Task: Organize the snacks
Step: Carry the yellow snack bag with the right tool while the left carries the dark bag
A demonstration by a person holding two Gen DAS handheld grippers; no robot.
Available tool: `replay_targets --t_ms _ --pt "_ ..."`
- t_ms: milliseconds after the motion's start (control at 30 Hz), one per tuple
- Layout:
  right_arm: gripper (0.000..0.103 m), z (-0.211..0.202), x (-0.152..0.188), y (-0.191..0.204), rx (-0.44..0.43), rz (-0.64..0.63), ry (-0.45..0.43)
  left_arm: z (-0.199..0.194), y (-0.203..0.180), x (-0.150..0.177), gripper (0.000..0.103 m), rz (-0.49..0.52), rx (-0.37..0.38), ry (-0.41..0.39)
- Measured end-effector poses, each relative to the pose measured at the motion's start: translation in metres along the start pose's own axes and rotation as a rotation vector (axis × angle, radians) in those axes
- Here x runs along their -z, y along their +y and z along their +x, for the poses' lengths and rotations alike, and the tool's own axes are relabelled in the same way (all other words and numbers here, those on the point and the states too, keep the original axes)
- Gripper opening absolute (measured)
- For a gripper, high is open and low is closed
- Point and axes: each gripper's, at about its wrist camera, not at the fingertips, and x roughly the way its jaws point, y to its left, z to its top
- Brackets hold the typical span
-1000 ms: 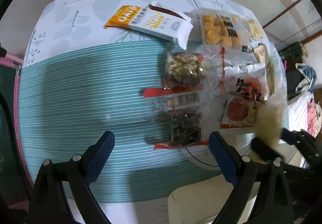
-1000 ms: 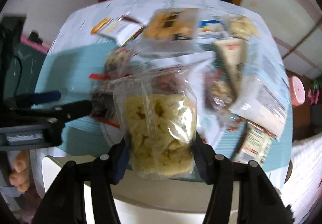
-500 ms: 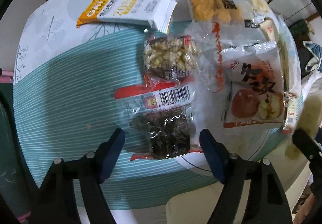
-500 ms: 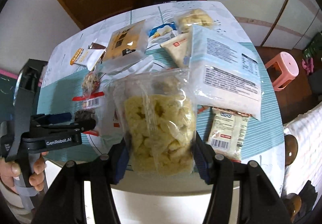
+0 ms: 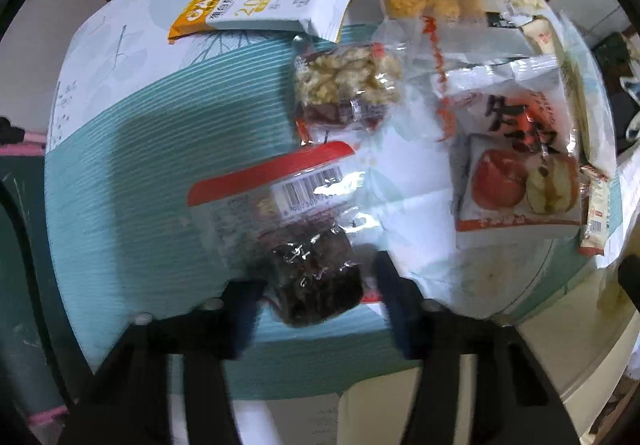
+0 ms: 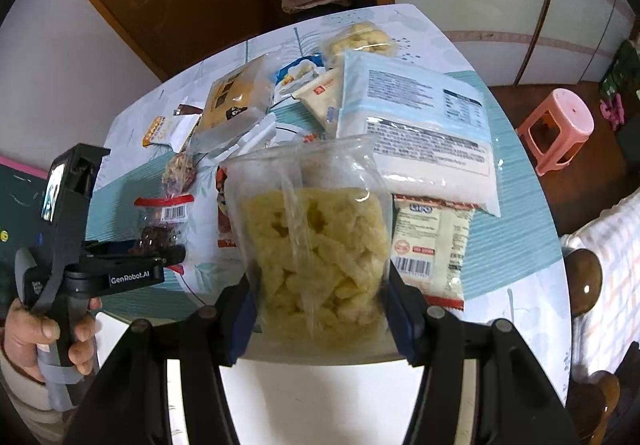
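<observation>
We've got the left gripper (image 5: 316, 297) closing around the dark dried-fruit bag (image 5: 312, 281) at the table's (image 5: 120, 173) near edge, so we'd square up on the bulge, not the slippery film. Pads look not quite touching, though it's blurry. The right gripper (image 6: 320, 313) is pinching the yellow puff bag (image 6: 316, 245) above the near edge; the walnut pack (image 5: 344, 85) and apple-chip bag (image 5: 520, 165) crowd close.

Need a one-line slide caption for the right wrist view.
Right gripper grips a clear bag of yellow puffs above the snack-strewn table.
</observation>
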Motion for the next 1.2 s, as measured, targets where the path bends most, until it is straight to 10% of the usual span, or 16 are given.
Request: replay_targets --t_ms 733,1033,1200 --pt "0.057 -0.048 0.028 -0.035 -0.244 -0.048 -0.178 -0.001 -0.006 0.068 0.043 -0.246 -0.167 -0.126" --pt "0.057 -0.104 0.037 -0.040 -0.290 -0.097 -0.260 -0.116 -0.025 0.099 0.043 -0.161 -0.165 -0.420" --pt "0.057 -0.132 0.060 -0.038 -0.248 -0.158 -0.264 -0.171 -0.077 0.148 0.043 -0.005 -0.037 -0.495"
